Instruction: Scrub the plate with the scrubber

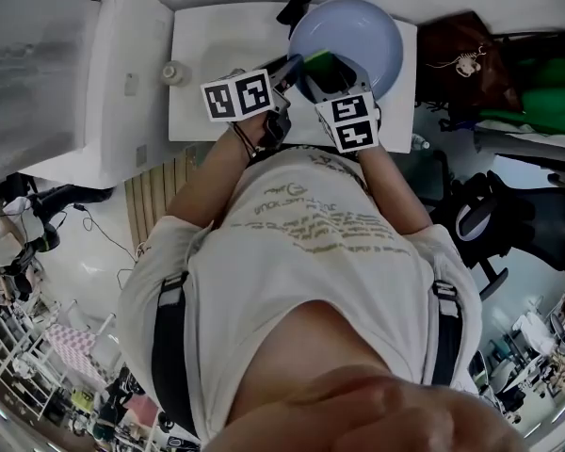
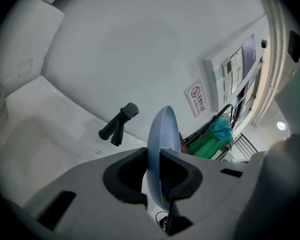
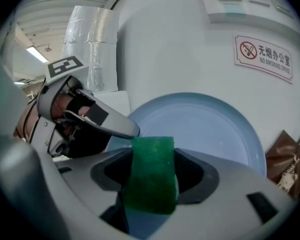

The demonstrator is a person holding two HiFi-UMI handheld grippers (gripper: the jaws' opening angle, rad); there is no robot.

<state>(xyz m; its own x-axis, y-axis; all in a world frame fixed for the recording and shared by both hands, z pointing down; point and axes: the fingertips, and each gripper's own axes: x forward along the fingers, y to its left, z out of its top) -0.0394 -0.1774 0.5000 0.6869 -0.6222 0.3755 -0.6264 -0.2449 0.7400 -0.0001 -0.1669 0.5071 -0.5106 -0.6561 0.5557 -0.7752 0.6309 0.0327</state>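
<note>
Clearly the left gripper (image 2: 152, 160) is nearly closed, its jaws pinching the near rim of the pale blue plate (image 2: 163, 130). The plate stands on edge between them, above the white sink (image 1: 217, 40). The right gripper (image 3: 152, 164) is clamped on a green scrubber (image 3: 150, 184), which sticks out past the jaws toward the plate's hollow face. From the right gripper view I cannot tell whether the scrubber touches that face. In the head view the scrubber (image 1: 318, 61) sits over the near left part of the plate (image 1: 358, 31), just right of the left gripper (image 1: 284, 72) and beyond the right gripper (image 1: 322, 72). A dark tap (image 2: 119, 123) stands at the far edge of the sink, left of the plate. A small bottle (image 1: 174, 72) rests on the sink's left edge. A no-smoking sign (image 3: 262, 54) hangs on the wall behind, and a brown bag (image 1: 457, 59) lies to the right.
</note>
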